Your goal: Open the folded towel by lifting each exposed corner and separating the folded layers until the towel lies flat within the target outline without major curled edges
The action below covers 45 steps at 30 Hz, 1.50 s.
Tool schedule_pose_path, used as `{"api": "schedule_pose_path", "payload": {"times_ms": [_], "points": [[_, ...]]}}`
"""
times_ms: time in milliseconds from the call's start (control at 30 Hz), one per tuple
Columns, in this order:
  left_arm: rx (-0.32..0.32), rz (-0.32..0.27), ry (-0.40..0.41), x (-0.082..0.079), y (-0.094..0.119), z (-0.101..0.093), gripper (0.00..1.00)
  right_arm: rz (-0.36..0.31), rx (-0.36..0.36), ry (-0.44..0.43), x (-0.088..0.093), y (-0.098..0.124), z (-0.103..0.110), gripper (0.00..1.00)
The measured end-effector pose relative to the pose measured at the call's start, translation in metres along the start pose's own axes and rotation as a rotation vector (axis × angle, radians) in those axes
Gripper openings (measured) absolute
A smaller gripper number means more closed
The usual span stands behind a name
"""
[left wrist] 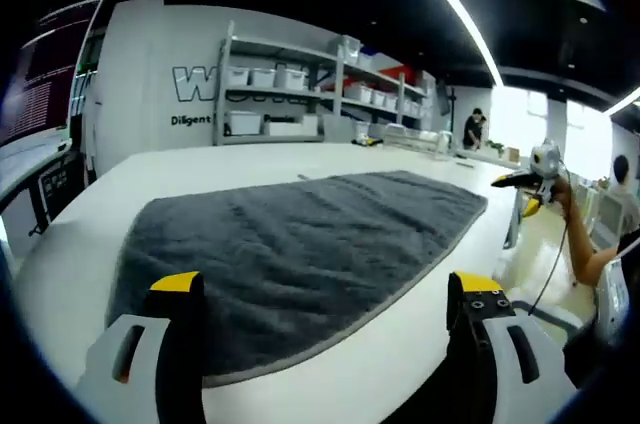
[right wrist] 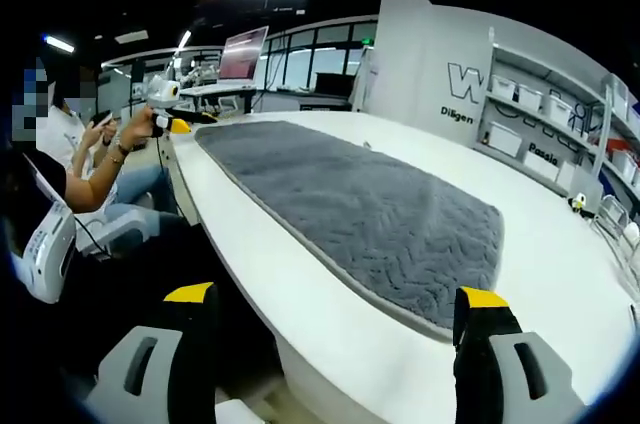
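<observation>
The grey towel (left wrist: 300, 254) lies spread out in one layer on the white worktop (left wrist: 200, 169), long and flat, with its hemmed near edge running close to the worktop's rim. In the right claw view the same towel (right wrist: 370, 214) stretches away from the near right corner toward the far left, and no folded layer or raised corner is plain to see. No target outline can be made out on the worktop, so whether the towel sits inside one cannot be told.

By the look of it the unfolding is done or nearly so. What could go wrong now is mostly disturbance: a claw dipping back in could catch the hem and curl or drag it, and since the near edge lies so close to the rim, a small pull toward the person could slide part of the towel off.

The left claw (left wrist: 330, 304) hangs back over the near end of the towel, jaws spread wide with nothing between them. The right claw (right wrist: 335, 319) is held off the worktop's side, below and beside the rim, jaws likewise wide apart and empty. In the left claw view, the right claw (left wrist: 527, 184) shows at the far right, gripped in a hand (left wrist: 560, 194) just past the towel's far end.

Shelves (left wrist: 290, 94) of white bins stand against the far wall.
</observation>
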<state>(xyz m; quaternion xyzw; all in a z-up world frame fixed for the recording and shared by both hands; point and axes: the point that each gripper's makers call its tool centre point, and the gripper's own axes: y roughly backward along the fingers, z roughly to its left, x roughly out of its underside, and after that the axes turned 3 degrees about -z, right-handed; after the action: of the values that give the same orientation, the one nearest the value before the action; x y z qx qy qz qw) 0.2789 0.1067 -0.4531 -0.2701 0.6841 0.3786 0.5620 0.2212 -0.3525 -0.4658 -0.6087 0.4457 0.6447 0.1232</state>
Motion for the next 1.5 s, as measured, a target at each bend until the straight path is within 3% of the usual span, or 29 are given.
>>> {"api": "schedule_pose_path", "payload": {"times_ms": [267, 533, 1500], "points": [[-0.044, 0.000, 0.021, 0.015, 0.032, 0.016, 0.99, 0.001, -0.008, 0.012, -0.005, -0.005, 0.008, 0.99], [-0.106, -0.043, 0.050, 0.014, 0.054, 0.035, 0.99, -0.016, -0.005, 0.015, -0.014, -0.006, 0.009, 0.99], [-0.101, -0.028, 0.048, 0.016, 0.054, 0.036, 0.99, -0.098, 0.048, -0.114, -0.021, -0.006, -0.010, 0.99]]}}
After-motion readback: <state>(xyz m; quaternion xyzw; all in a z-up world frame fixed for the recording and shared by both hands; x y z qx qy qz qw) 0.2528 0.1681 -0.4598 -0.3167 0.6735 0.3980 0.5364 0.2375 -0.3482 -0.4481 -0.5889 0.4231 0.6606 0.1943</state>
